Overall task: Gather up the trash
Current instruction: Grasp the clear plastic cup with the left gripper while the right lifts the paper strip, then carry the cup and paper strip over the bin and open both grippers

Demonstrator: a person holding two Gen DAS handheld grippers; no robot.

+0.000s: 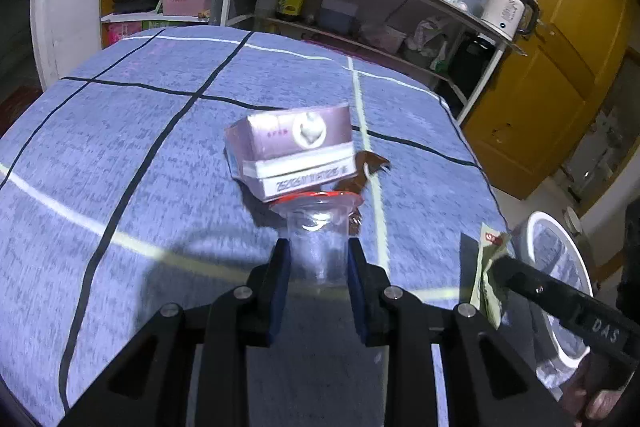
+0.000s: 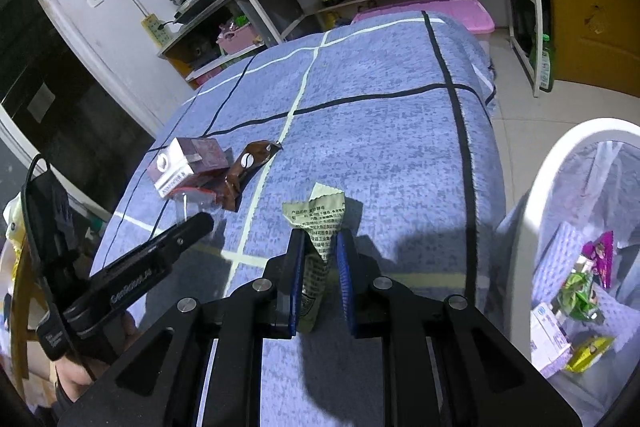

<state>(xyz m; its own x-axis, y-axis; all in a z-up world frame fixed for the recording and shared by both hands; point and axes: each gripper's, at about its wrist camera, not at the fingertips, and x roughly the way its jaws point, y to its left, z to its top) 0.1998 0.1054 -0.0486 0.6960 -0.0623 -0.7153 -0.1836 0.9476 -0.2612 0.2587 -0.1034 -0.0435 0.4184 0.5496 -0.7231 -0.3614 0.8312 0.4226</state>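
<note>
Left gripper (image 1: 318, 259), nearest: pads closed on a clear plastic cup (image 1: 318, 235) with a red rim, its long axis running straight ahead. Right gripper (image 2: 318, 255): clamped on a green wrapper (image 2: 320, 227) bearing small Chinese print. Right of it, the white bin (image 2: 532, 211). Farther on the blue checked cloth (image 2: 380, 147): a maroon carton (image 1: 292, 147), digits unclear, and a brown sachet (image 2: 250, 163).

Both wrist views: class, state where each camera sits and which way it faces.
Left wrist: on the left gripper, facing down-forward at a clear plastic bag and cigarette box; right gripper intrudes.
Right wrist: on the right gripper, holding a green wrapper; white bin at right.
Shared: box, brown wrapper, blue checked cloth.
</note>
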